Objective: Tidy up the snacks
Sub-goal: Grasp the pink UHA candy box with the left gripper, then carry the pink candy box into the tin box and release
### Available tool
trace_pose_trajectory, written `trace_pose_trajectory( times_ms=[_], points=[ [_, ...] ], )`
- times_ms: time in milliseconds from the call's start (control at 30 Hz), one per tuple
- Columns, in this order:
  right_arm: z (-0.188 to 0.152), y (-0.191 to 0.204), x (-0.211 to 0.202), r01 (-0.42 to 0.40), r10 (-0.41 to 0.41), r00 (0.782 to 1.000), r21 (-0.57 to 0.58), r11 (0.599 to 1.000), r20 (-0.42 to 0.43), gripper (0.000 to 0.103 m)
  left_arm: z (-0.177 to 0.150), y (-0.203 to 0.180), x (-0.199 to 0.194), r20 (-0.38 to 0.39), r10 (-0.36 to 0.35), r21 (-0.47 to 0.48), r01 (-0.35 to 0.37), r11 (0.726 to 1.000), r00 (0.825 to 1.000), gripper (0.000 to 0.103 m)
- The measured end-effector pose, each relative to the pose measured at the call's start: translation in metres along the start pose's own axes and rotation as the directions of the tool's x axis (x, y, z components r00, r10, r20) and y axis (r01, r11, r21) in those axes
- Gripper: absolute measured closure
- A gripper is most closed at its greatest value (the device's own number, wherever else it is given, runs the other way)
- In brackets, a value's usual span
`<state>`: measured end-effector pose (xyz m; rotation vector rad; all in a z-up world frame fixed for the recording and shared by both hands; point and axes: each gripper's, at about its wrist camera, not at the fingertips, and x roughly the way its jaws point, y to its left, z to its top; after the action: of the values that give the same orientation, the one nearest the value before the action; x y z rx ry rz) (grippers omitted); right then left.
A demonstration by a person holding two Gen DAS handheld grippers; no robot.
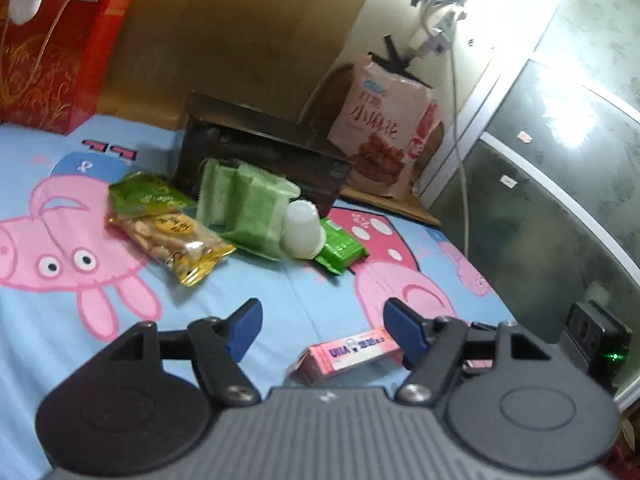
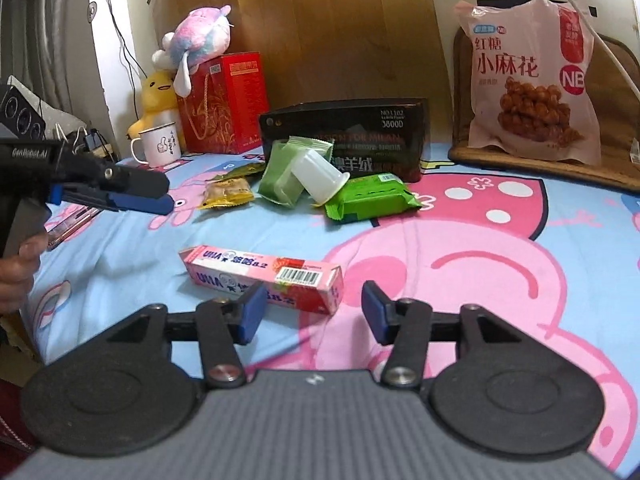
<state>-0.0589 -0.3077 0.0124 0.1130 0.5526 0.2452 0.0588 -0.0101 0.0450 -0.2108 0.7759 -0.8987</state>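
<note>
A pink candy box [image 2: 262, 278] lies on the cartoon-pig sheet [image 2: 120, 256], just ahead of my open, empty right gripper [image 2: 314, 312]; it also shows in the left wrist view [image 1: 348, 356]. Farther back lie a peanut packet [image 1: 172, 238], pale green packets [image 1: 244, 204], a white plastic cup [image 1: 302, 232] on its side and a bright green packet [image 2: 370, 200], all in front of a black box [image 2: 348, 136]. My left gripper [image 1: 322, 326] is open and empty above the sheet; it also shows at the left of the right wrist view [image 2: 152, 196].
A large pink snack bag [image 2: 532, 80] leans at the back right on a brown mat. A red gift bag [image 2: 224, 104], plush toys [image 2: 200, 36] and a white mug [image 2: 158, 144] stand at the back left. A wooden board backs the bed.
</note>
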Motion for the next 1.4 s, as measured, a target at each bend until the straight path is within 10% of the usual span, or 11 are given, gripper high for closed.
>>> trace_pose_trajectory(
  times_ms=[300,800,1400],
  points=[
    [0.000,0.009,0.010,-0.028,0.028,0.999,-0.020,0.999,-0.040,0.049,-0.020,-0.010,0.028,-0.125,-0.036,-0.009,0.035,0.999,0.991,0.048],
    [-0.009,0.035,-0.005,-0.026,0.027,0.997,0.006,1.000,-0.066,0.065,-0.045,0.000,-0.007,-0.086,-0.070,-0.123,0.059,0.991,0.994,0.051],
    [0.059,0.010,0.026,0.066,-0.071,0.990,0.050,0.997,0.120,0.066,0.058,-0.012,0.006,0.138,-0.089,0.033,0.085,0.996,0.986,0.051]
  ],
)
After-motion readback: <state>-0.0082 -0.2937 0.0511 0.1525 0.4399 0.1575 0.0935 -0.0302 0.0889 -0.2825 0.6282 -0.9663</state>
